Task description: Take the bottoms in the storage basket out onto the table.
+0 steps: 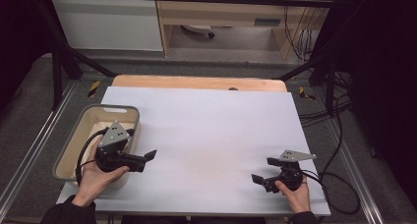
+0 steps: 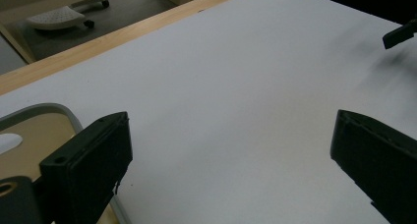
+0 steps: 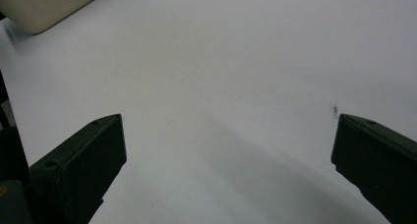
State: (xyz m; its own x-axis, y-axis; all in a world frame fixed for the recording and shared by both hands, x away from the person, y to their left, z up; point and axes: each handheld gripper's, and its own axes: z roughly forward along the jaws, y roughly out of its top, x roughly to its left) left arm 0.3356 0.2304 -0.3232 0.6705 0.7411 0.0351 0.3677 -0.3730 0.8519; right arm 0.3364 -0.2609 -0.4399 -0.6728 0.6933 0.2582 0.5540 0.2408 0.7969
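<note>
— So, what sits on the tabletop (image 1: 206, 135)?

— One white sheet covers nearly all of it, with a strip of bare wood along the far edge. One bin (image 1: 87, 117) stands at the left edge: grey rim, cream inside, rounded corners, a handle slot in its far wall. Nothing shows inside it.

— And the tongs?

— Two sets, one per hand. The left tongs (image 1: 149, 155) hang over the bin's near right corner, the left hand (image 1: 94, 177) wrapped round the body. Their jaws are spread wide, nothing between them; in the left gripper view the bin's rim lies just beside one jaw.

— The other set?

— The right tongs (image 1: 263, 169) are well apart from the bin, low over the white sheet, gripped by the right hand (image 1: 294, 192). Jaws released too, bare sheet between them.

— Anything else countable?

— One grey three-cornered plate on each, one cable trailing from each.
</note>
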